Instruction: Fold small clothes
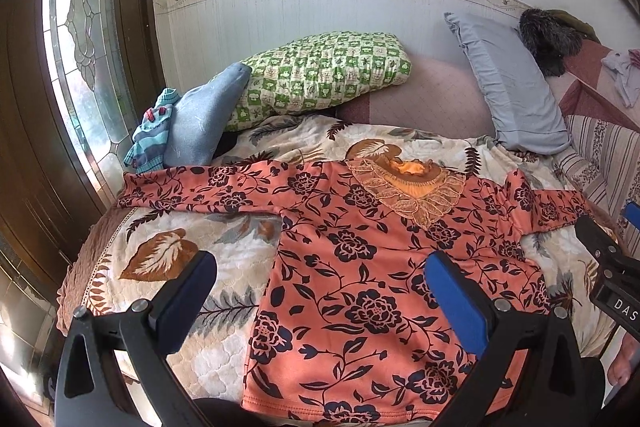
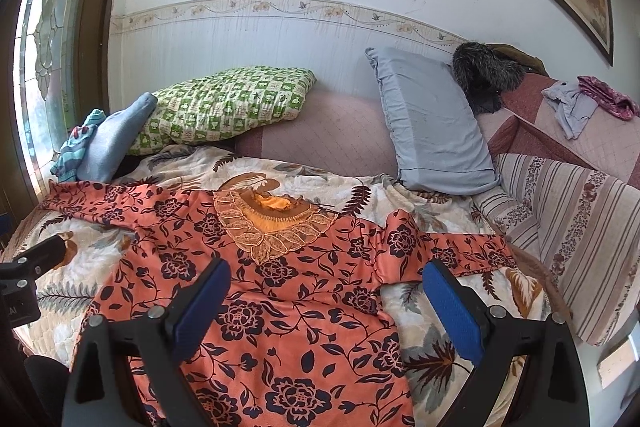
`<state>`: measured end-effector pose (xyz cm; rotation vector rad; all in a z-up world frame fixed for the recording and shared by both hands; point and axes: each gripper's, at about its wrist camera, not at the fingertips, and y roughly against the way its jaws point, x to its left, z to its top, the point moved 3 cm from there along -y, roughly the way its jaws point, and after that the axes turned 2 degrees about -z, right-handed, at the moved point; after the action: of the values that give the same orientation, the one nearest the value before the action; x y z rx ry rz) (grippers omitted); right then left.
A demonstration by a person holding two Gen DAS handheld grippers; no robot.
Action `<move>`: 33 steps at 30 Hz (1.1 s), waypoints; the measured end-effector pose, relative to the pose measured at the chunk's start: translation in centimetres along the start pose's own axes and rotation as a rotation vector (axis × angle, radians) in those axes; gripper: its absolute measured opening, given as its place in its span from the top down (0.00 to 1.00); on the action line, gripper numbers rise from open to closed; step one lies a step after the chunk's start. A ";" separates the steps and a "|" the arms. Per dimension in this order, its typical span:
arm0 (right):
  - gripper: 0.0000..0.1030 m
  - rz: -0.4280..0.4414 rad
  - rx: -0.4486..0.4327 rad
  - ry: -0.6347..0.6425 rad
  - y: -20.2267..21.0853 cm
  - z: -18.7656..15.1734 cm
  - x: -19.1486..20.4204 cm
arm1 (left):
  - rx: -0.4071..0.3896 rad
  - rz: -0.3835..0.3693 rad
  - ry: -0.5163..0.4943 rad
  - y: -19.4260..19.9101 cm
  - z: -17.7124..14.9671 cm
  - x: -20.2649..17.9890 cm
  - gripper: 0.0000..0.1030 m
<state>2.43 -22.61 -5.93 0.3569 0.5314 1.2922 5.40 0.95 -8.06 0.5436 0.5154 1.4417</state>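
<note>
Orange floral top (image 1: 360, 267) lies flat, sleeves spread, on the leaf-print bed blanket (image 1: 168, 267), both the left claw (image 1: 320, 291) and right claw (image 2: 326, 299) hovering released above it; soft, light, floppy, probably best pinched at a sleeve cuff.

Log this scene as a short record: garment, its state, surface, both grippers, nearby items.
garment: orange floral top
state: spread flat, front up, both sleeves out, unfolded
surface: leaf-print blanket on a bed
left gripper: open, above the top's left side, holding nothing
right gripper: open, above the top's right side, holding nothing
nearby: green pillow, grey pillow, striped sock
</note>
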 end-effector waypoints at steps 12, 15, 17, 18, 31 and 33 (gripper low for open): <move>0.05 -0.004 0.008 0.022 -0.7 -0.1 0.9 | 0.008 0.066 0.069 -0.6 -0.3 3.6 0.00; 0.05 -0.011 0.007 0.034 -0.4 -0.1 1.1 | 0.009 0.064 0.070 -0.5 -0.2 3.7 0.00; 0.05 -0.012 0.007 0.035 -0.3 -0.1 1.1 | 0.009 0.067 0.068 -0.5 -0.3 3.7 0.00; 0.05 -0.014 0.007 0.036 -0.2 -0.1 1.1 | 0.008 0.070 0.068 -0.4 -0.4 3.8 0.00; 0.05 0.100 0.204 0.023 -6.2 -4.6 0.8 | 0.079 0.231 0.132 -3.1 -3.1 11.7 0.00; 0.05 0.124 0.288 0.018 -8.3 -6.7 0.7 | 0.115 0.242 0.113 -4.1 -4.0 11.7 0.00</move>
<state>5.51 -24.26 -16.06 0.6263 0.7227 1.3407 6.78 12.58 -13.77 0.6348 0.6418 1.6875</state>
